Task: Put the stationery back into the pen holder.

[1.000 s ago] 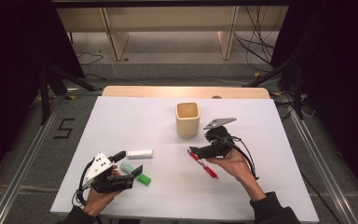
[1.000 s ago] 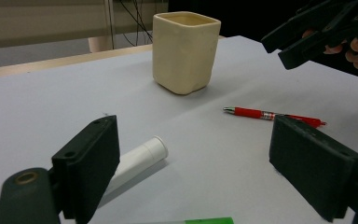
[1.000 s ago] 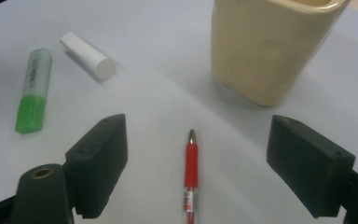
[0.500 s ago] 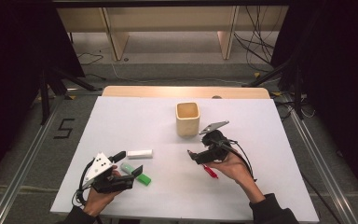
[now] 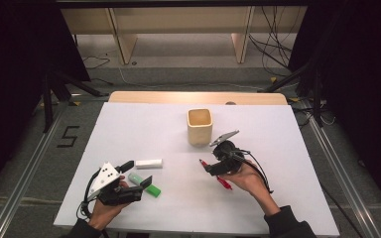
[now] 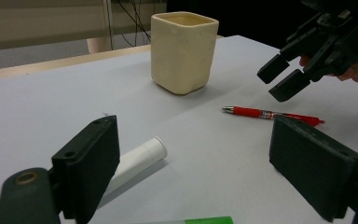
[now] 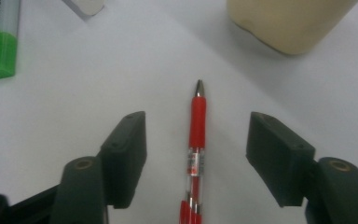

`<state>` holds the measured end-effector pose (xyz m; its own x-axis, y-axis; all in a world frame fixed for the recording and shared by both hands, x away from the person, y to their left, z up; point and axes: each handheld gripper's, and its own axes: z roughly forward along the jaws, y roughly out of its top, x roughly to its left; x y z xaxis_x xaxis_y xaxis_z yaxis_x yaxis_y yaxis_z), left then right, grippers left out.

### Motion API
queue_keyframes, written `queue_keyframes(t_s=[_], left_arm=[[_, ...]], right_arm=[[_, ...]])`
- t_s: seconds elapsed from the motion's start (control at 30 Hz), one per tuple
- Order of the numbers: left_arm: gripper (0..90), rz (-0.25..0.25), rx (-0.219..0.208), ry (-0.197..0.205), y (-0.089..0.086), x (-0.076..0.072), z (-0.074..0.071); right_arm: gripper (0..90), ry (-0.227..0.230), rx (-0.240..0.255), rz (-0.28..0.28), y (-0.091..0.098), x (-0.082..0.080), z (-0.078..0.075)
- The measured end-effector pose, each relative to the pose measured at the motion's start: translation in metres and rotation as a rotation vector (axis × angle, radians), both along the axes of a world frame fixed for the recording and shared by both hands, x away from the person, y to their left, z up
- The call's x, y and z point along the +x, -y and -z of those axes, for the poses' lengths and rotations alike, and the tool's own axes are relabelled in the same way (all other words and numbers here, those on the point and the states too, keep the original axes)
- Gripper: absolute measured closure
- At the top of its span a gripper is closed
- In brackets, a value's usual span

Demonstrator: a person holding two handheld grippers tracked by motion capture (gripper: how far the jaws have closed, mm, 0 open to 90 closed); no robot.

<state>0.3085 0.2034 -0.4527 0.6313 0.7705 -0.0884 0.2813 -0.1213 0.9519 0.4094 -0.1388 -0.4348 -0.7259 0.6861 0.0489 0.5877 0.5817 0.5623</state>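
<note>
A red pen [image 5: 224, 183] [image 6: 270, 115] [image 7: 197, 135] lies flat on the white table [image 5: 129, 124], right of centre. My right gripper [image 5: 209, 167] [image 6: 282, 77] [image 7: 198, 122] hangs low over it with one jaw on each side. Its jaws have just been closing, with the pen between them, but gaps still show on both sides of the pen. My left gripper [image 5: 138, 174] [image 6: 193, 135] rests open at the near left, astride one end of a green-capped highlighter [image 5: 146, 184] [image 6: 205, 220] [image 7: 0, 42] without touching it.
A cream square cup [image 5: 200, 126] [image 6: 184, 51] [image 7: 284, 23] stands upright just beyond the right gripper. A white cylinder [image 5: 149, 163] [image 6: 137, 161] [image 7: 86, 5] lies ahead of the left gripper. A wooden strip borders the table's far edge.
The right gripper has come down toward the near edge and now covers the middle of the pen, with its jaws narrower. The left gripper has stayed put.
</note>
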Motion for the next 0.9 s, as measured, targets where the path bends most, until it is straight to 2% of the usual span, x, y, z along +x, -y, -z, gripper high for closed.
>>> queue_keyframes(t_s=[0.43, 0.9], left_arm=[[15.7, 0.002, -0.002, 0.004, -0.001, -0.002, 0.0], [15.7, 0.004, -0.003, 0.007, -0.001, -0.002, 0.0]], right_arm=[[53.2, -0.076, -0.097, 0.001, -0.004, 0.001, 0.018], [66.6, -0.116, -0.161, -0.019, -0.008, -0.001, 0.024]])
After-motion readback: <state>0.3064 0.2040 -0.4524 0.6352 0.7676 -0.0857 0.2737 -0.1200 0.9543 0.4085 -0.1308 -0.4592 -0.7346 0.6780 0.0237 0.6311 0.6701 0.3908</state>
